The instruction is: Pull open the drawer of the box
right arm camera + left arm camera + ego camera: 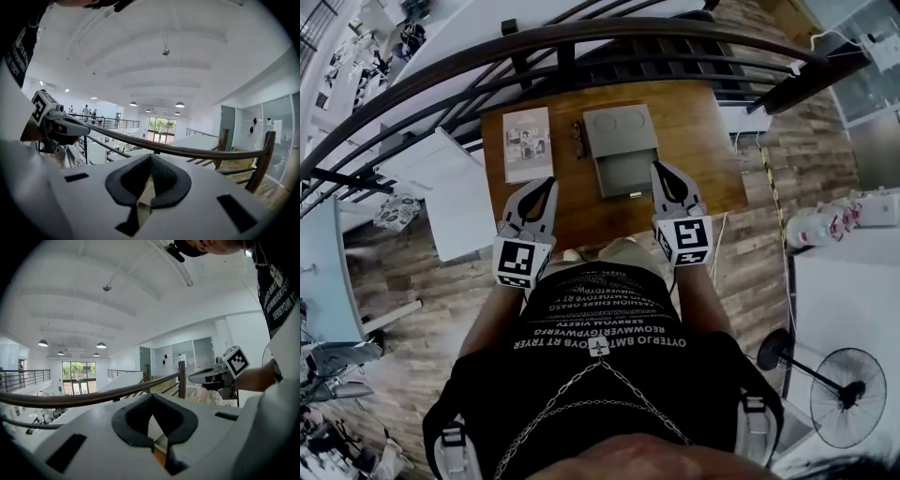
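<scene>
The grey plastic box [619, 131], flat-topped with two round impressions in its lid, sits near the middle of a brown wooden table [698, 141]. Its shallow grey drawer [626, 173] stands pulled out of the box's near side, towards the person, and its inside looks bare.

Just left of the box lies a pair of dark-framed spectacles [578, 139]. Further left of it is a pale illustrated booklet [527, 142], flat on the table.

On the near side of the box, both tools are held clear of the drawer and touch nothing. The left gripper [548, 182], white with dark pads and a marker cube, is off the box's near left corner. Its jaws are together with nothing between them, as the left gripper view [151, 397] shows. The right gripper [659, 168] is just right of the drawer's front edge. Its jaws are likewise closed on nothing in the right gripper view [150, 157].

Beyond the box, past the table's far edge, runs a dark curved metal handrail [581, 42]. Well to the box's right and nearer the person, a black pedestal fan [848, 384] stands on the wood-plank floor.
</scene>
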Tool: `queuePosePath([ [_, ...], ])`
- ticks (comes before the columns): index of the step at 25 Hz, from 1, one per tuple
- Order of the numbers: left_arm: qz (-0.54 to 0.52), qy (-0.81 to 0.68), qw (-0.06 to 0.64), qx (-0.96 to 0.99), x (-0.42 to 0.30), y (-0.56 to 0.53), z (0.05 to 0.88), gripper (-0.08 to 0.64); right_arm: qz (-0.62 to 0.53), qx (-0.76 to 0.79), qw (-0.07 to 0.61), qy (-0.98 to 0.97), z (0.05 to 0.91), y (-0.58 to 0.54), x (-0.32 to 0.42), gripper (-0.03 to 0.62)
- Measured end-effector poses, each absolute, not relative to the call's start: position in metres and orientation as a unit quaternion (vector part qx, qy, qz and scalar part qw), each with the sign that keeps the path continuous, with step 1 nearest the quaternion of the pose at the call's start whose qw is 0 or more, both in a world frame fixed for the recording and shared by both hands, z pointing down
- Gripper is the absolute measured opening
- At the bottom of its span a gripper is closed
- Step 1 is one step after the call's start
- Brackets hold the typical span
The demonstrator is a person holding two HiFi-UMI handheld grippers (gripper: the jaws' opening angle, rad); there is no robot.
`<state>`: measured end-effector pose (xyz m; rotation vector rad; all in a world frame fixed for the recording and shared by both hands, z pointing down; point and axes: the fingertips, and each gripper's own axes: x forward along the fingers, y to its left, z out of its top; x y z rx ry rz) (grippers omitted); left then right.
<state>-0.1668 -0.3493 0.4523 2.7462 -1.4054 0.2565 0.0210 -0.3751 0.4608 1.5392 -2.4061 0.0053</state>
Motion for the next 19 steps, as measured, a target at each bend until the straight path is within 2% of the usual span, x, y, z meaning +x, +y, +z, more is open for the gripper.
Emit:
queuePosePath([
  [9, 0.093, -0.471, 0.031, 0.877, -0.109, -0.349, 0.45, 0.005, 0.009, 0.518, 0.136, -0.844, 0.452, -0.381, 0.078, -0.005],
  [19, 0.079, -0.467, 0.02, 0.881, 0.009, -0.345, 0.432, 0.005, 0.013, 0.477, 0.151, -0.866, 0.461, -0.373, 0.151, -0.005],
])
